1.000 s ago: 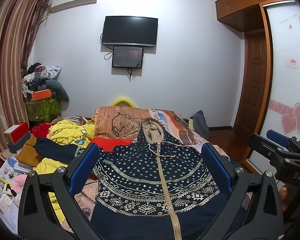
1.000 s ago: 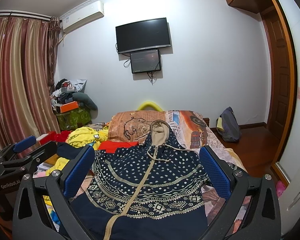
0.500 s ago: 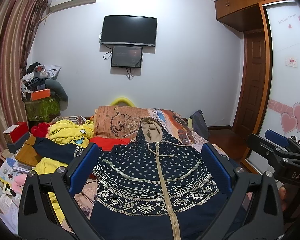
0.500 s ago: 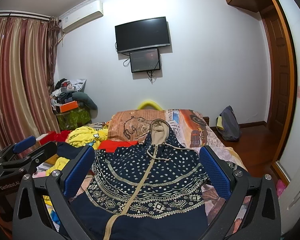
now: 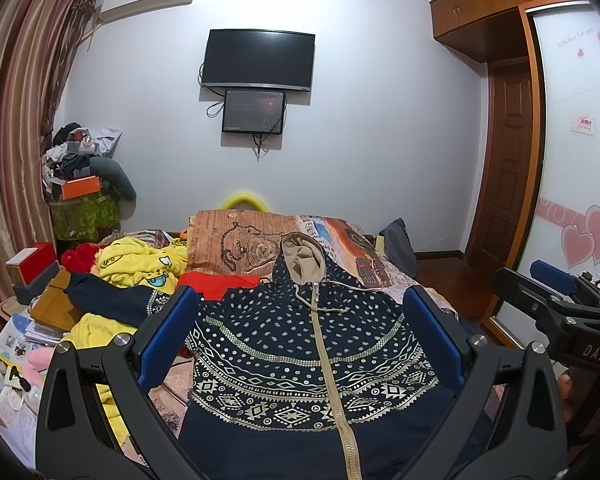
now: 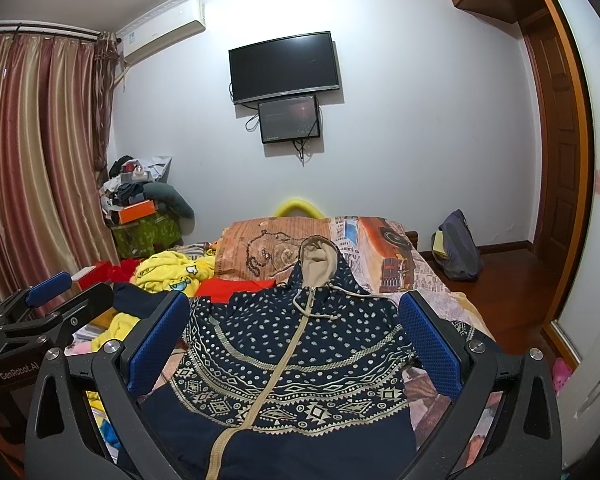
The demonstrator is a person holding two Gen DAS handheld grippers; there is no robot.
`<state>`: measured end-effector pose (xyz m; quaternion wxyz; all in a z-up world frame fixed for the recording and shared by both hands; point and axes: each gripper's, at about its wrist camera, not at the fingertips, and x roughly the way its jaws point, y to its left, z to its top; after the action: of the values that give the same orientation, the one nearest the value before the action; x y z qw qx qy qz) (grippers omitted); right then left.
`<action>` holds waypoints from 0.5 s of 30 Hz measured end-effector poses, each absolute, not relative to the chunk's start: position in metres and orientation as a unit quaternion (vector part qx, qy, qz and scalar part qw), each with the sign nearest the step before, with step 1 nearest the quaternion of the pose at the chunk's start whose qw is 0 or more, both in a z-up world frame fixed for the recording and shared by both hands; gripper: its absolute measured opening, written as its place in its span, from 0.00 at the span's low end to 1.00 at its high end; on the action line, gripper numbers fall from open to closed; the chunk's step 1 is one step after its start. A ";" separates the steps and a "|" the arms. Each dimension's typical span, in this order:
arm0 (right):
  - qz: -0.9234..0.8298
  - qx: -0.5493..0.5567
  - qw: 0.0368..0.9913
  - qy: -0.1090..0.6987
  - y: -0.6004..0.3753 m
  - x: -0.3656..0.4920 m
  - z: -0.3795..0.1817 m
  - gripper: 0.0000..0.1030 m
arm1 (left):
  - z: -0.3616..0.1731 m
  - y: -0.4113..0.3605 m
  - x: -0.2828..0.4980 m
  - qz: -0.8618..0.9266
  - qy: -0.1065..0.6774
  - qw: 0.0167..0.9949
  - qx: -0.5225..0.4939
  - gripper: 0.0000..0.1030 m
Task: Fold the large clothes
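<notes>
Two hand-held grippers hover above the bed (image 5: 392, 280). The left hand-held gripper (image 5: 300, 332) has its jaws spread wide and grips nothing; the right hand-held gripper (image 6: 296, 332) is equally spread and empty. Just ahead of and below both lies the navy patterned hoodie (image 5: 312, 344), flat and zipped, hood pointing away. Yellow clothes (image 5: 140, 260) are piled beyond the left hand-held gripper's left finger.

A hoodie (image 5: 300, 344) lies flat on the bed (image 5: 384, 276) before me, hood farthest away against a pillow (image 5: 240, 240). A clothes heap (image 5: 140, 264) sits left of it (one sleeve reaches there). Behind, a television (image 5: 258, 60) hangs above a smaller screen (image 5: 253, 111).
</notes>
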<state>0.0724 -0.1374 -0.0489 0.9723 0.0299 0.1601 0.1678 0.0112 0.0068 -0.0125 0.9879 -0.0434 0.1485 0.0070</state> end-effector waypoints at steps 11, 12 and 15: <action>0.164 0.030 0.971 0.169 -0.138 0.077 -0.051 1.00 | -0.015 0.011 0.018 0.012 0.150 0.988 -0.044 1.00; 0.164 0.030 0.971 0.170 -0.138 0.078 -0.052 1.00 | -0.015 0.013 0.019 0.014 0.151 0.988 -0.043 1.00; 0.164 0.031 0.970 0.176 -0.137 0.084 -0.054 1.00 | -0.016 0.017 0.026 0.018 0.153 0.987 -0.045 1.00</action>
<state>0.0842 -0.1369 -0.0542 0.9702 0.0307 0.1763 0.1636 0.0258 0.0172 -0.0165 0.9871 -0.0446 0.1526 0.0184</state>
